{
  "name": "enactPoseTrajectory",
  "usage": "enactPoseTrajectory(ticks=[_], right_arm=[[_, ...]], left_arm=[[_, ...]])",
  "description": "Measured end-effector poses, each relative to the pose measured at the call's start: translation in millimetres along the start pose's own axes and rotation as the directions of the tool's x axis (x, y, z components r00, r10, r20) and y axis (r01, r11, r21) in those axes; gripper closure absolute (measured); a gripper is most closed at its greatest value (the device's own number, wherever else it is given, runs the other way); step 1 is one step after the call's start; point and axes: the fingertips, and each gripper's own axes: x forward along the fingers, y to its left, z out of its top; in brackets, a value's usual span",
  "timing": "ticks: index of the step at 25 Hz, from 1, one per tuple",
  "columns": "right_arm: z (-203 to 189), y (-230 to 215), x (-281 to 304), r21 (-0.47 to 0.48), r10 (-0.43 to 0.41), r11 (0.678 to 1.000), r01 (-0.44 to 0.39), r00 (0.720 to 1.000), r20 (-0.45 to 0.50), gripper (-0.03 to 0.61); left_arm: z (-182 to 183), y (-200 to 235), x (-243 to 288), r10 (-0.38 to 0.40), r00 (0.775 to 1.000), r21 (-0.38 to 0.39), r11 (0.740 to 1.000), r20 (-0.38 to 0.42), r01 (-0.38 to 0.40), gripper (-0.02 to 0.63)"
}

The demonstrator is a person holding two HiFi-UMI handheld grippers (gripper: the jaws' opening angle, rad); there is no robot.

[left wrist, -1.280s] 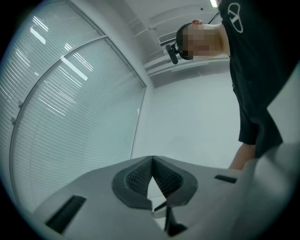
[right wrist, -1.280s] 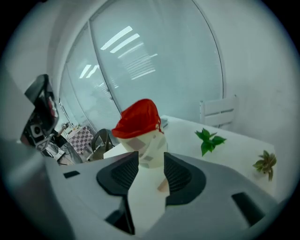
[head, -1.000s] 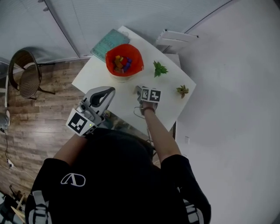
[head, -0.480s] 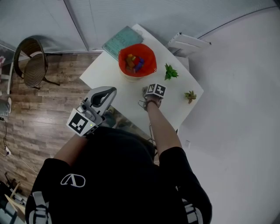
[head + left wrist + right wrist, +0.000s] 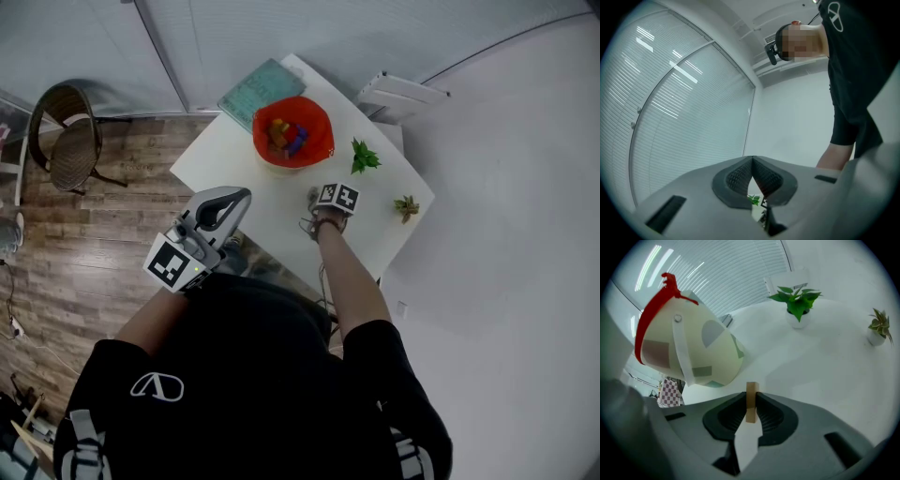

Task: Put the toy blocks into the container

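Jaws of the right gripper [image 5: 751, 404] have just been closing and now pinch a thin tan block [image 5: 751, 389] at mid-table [image 5: 234, 159], so carrying it to the red-rimmed container [image 5: 293, 131], upper centre, seems next. Left gripper [image 5: 752, 161] hangs closed, empty.

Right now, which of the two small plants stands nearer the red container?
The bright green plant, beside the container; the paler plant stands farther off.

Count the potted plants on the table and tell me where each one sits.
2. A green plant stands beside the container; a smaller plant stands near the table's right corner. None appears hidden.
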Motion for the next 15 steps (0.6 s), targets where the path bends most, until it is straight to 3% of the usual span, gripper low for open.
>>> enactPoseTrajectory(ticks=[8,12,15], right_arm=[[42,6,-74,-0.042,0.072,0.997,-0.065,0.977,0.203,0.511],[64,15,-129,-0.095,0.133,0.99,-0.108,0.936,0.325,0.511],[78,30,-173,-0.154,0.188,0.979,-0.134,0.889,0.417,0.511]], left_arm=[[8,-14,15,-0.056,0.998,0.005,0.998,0.021,0.056,0.609],[12,-24,26,-0.087,0.996,0.009,0.996,0.023,0.087,0.609],[14,-29,32,-0.106,0.994,0.017,0.994,0.026,0.105,0.609]])
